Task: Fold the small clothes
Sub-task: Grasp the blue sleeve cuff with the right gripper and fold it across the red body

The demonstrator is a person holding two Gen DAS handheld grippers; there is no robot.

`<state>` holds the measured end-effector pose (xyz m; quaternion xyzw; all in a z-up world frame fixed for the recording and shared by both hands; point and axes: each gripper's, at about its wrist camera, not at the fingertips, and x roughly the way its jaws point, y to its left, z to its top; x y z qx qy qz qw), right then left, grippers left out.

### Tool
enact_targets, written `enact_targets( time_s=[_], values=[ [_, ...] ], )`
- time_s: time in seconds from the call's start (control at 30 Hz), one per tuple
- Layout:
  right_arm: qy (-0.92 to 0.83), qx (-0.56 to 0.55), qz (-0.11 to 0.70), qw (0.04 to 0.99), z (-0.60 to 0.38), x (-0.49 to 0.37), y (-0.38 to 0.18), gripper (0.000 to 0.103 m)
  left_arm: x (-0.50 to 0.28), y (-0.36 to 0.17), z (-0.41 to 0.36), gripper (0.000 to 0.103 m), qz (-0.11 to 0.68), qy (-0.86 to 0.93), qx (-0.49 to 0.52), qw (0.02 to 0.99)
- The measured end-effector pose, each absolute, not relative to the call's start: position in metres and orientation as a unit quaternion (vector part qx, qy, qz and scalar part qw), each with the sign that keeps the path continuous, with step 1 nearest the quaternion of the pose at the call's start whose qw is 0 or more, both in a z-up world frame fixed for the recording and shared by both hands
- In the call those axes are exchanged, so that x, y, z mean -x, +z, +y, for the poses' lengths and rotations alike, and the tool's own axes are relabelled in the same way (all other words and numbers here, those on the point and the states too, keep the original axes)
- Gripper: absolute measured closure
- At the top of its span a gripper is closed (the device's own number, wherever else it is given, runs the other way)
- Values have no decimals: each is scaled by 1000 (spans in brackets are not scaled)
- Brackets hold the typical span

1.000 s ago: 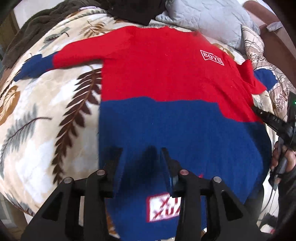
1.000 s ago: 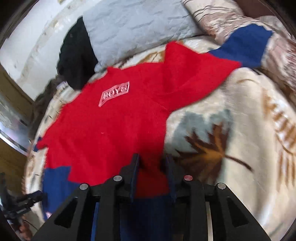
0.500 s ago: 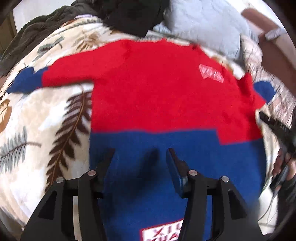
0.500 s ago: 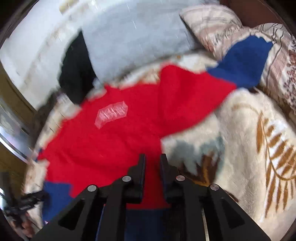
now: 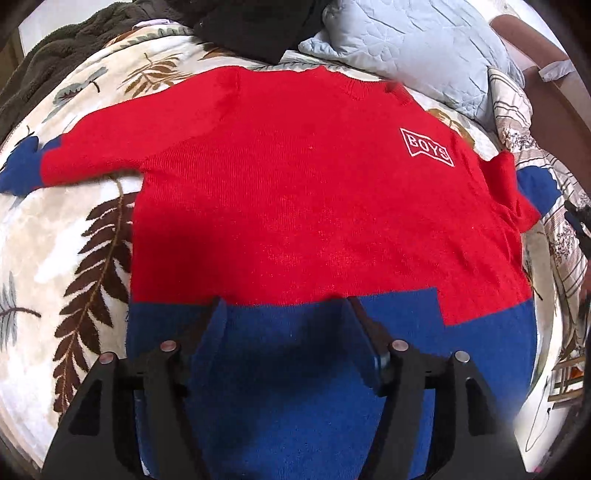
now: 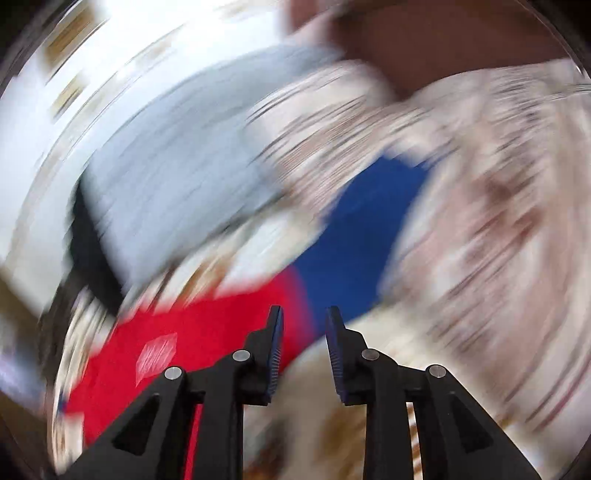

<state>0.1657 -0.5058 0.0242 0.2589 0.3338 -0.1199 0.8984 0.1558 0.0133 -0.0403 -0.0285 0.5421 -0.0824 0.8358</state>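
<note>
A red and blue knit sweater (image 5: 295, 192) with a white "BOYS" patch (image 5: 426, 146) lies flat on a leaf-print blanket (image 5: 66, 229), sleeves spread. My left gripper (image 5: 286, 321) is open and empty above the blue lower part. The right wrist view is heavily blurred. There my right gripper (image 6: 303, 332) is open and empty, near the red sleeve (image 6: 207, 325) with its blue cuff (image 6: 362, 229).
A pale blue quilted pillow (image 5: 417, 48) and a black garment (image 5: 251, 26) lie beyond the collar. A striped pillow (image 5: 524, 122) sits at the right, a dark brown throw (image 5: 48, 59) at the far left. The other gripper's tip (image 5: 580, 218) shows at the right edge.
My left gripper has opened wider and moved up the sweater toward the red part. My right gripper has let go of the sweater's side, opened, and is swinging fast toward the right sleeve.
</note>
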Motion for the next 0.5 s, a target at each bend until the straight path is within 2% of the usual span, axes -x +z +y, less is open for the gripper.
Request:
enact_targets(
  time_s=[0.13,0.4,0.43,0.47,0.5],
  values=[
    [-185,-262,334,886,-555,-191,21,73,-163,-38,14,36,537,-89,46,838],
    [-223,-185,332,898,-537,-246,-5,72,-200,-21,2,36,520,-128,90,840],
    [-229,-172,333,898,-539,-248,-6,75,-205,-19,2,36,517,-127,95,841],
    [-236,-161,332,899,-539,-249,-4,94,-211,-17,3,36,511,-125,98,845],
    [-237,-159,329,900,-540,-249,-1,98,-217,-14,5,36,503,-123,104,849]
  ],
)
